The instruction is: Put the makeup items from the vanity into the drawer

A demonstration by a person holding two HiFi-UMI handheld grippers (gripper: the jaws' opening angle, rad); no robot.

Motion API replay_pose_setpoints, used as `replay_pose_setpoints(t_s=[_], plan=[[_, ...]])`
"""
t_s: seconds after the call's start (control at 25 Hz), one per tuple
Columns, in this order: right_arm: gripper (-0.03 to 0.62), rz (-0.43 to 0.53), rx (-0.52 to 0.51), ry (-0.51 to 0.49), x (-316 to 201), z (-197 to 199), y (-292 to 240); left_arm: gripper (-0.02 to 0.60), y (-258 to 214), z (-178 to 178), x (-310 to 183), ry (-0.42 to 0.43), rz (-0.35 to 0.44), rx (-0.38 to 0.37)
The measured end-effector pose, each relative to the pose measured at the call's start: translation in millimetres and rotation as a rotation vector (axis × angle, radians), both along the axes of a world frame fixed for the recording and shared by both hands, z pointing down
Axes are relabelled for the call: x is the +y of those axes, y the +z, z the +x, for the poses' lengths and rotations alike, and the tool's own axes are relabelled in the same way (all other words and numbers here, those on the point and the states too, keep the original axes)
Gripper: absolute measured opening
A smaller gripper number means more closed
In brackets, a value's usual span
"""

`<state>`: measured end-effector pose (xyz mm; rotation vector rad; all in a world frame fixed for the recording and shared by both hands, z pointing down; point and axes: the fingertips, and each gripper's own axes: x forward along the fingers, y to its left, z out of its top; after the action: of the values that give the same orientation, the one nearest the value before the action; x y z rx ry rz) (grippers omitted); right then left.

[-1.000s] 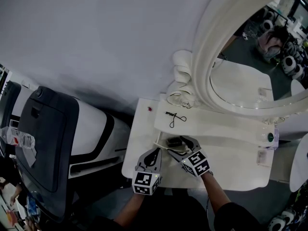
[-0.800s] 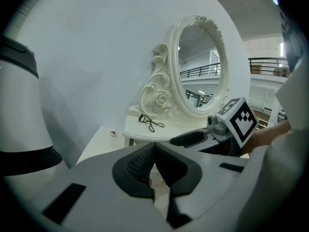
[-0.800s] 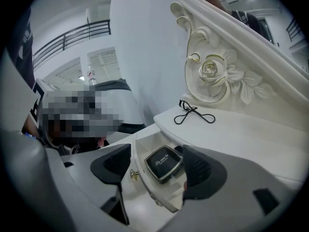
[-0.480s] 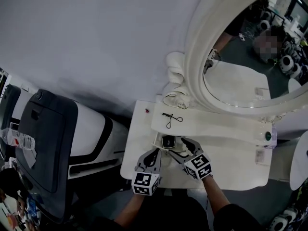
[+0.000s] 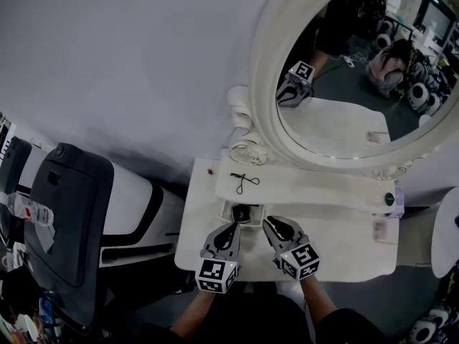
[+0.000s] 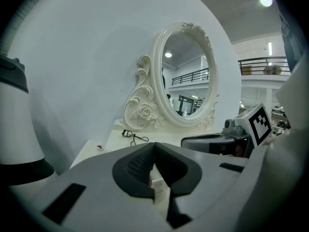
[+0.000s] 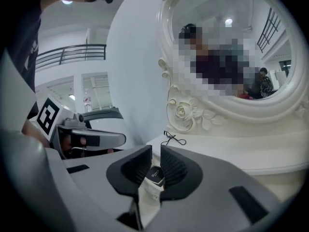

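Currently my left gripper [image 5: 231,228] is pressed together and empty, hovering at the front edge of the white vanity [image 5: 344,255]. My right gripper [image 5: 272,226] is closing with only a slim gap left and nothing between its jaws. Through that gap I see a small dark compact [image 7: 155,175] lying in the open drawer [image 5: 224,212] just ahead. Up on the raised shelf [image 5: 323,188] below the oval mirror [image 5: 344,84], a black eyelash curler [image 5: 244,181] lies flat, well apart from both grippers. It looks like the nearest item left to move. I judge it light, stiff and thin, made of wire-like loops that could slip or twist between the pads. Taking it across the middle, where the handles cross, seems safer than pinching one loop. A tiny red thing [image 5: 209,171] sits near the vanity's left corner; it is too small to identify.
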<state>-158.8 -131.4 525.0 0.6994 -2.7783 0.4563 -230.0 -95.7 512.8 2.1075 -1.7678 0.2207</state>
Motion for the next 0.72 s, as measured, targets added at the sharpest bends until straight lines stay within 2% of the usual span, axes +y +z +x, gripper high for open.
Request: replay_pose_setpoints(t_s=[0.28,0.72], plan=[[0.046,0.077,-0.121,0.089,11,32,-48,0.015,-38,29,4,0.042,0.088,-0.008],[0.025,0.203,-0.216,0.163,31,65,-104,0.015,-94,60,12,0.106,0.225,-0.031]])
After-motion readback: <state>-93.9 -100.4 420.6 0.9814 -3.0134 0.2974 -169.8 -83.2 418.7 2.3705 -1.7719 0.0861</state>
